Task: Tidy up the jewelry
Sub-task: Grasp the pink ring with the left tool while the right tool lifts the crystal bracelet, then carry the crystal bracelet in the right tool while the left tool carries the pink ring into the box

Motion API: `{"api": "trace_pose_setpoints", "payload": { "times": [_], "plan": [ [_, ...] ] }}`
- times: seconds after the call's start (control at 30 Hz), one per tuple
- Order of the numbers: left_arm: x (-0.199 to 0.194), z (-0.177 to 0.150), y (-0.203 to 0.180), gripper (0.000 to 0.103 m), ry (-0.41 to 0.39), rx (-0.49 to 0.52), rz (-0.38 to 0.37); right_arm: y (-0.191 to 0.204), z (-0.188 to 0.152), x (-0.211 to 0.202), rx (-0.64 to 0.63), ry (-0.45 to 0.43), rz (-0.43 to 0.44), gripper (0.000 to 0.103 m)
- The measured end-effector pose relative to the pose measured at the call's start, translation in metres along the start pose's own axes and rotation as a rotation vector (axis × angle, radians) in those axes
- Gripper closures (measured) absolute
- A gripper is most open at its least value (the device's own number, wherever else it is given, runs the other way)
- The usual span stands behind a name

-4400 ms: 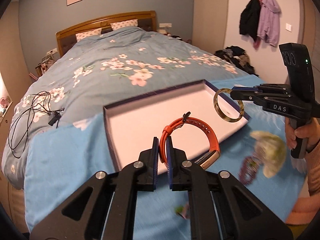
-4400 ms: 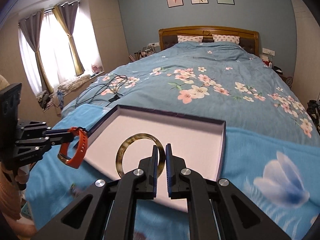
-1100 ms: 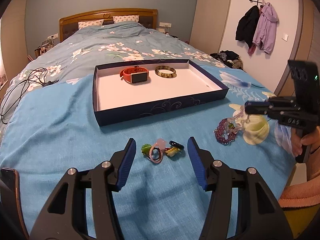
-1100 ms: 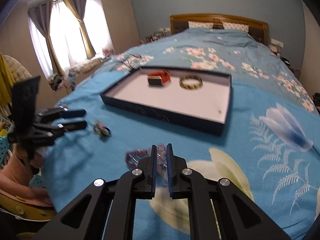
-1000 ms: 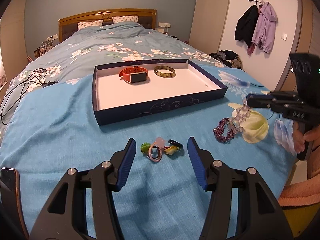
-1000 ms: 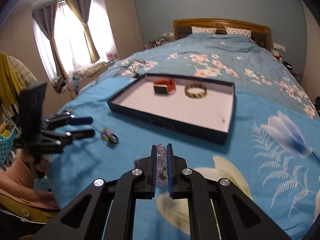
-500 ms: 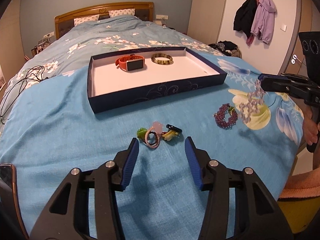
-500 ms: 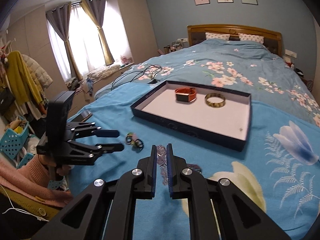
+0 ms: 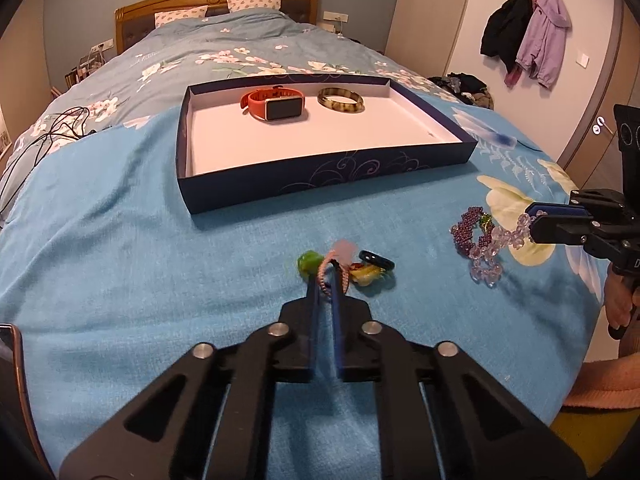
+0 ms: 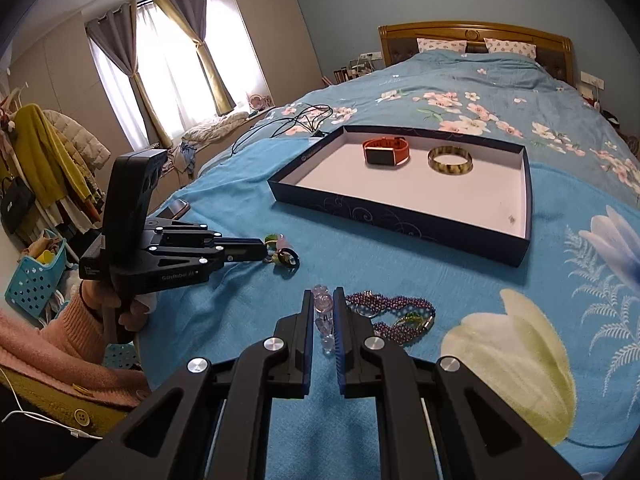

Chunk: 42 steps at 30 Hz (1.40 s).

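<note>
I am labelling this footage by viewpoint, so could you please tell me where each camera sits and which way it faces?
Left wrist: on the left gripper, looking down its fingers, shut on a pink braided ring, toward the dark blue tray; the right gripper and a hand show at right.
Right wrist: on the right gripper, shut on a clear crystal bead bracelet; the left gripper, hand and pink sleeve show at left.
Shared: tray, orange smartwatch, mottled bangle, purple bead bracelet.

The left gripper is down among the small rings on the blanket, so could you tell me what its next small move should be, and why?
Probably a short lift. The left gripper has its jaws closing around the pink braided ring, while the other rings lie close beside it. Rising a little would show whether the ring comes away alone before carrying it to the tray.
</note>
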<state>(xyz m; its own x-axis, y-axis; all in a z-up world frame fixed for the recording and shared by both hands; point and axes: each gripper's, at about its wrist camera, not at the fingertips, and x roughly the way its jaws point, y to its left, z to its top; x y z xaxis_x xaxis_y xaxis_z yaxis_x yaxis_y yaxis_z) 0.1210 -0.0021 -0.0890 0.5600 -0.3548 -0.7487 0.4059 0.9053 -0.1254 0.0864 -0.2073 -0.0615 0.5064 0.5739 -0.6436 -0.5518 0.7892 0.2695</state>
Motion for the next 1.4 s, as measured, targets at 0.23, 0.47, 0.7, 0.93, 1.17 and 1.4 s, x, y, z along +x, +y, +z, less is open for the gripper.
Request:
{"api": "trace_pose_setpoints", "payload": {
  "times": [0.23,0.47,0.7,0.93,1.17,1.4],
  "plan": [
    [-0.013,-0.004,-0.006,0.099,-0.032,0.006,-0.039,-0.001,0.0,-0.001,0.008,-0.006,0.007,0.095],
    [-0.023,-0.013,-0.012,0.099,-0.026,0.005,-0.067,0.001,0.002,-0.007,0.003,-0.022,0.019,0.095],
    [-0.034,-0.022,-0.009,0.099,-0.042,-0.027,-0.08,0.002,0.004,-0.008,0.004,-0.028,0.027,0.095],
    [-0.045,-0.025,-0.005,0.099,-0.06,-0.043,-0.083,0.002,0.008,-0.01,0.005,-0.045,0.028,0.095],
    [-0.053,-0.02,-0.006,0.099,-0.084,-0.037,-0.09,0.003,0.014,-0.013,0.003,-0.069,0.024,0.095],
    [-0.057,-0.009,-0.007,0.099,-0.114,-0.026,-0.102,-0.001,0.024,-0.017,-0.002,-0.097,0.011,0.095]
  ]
}}
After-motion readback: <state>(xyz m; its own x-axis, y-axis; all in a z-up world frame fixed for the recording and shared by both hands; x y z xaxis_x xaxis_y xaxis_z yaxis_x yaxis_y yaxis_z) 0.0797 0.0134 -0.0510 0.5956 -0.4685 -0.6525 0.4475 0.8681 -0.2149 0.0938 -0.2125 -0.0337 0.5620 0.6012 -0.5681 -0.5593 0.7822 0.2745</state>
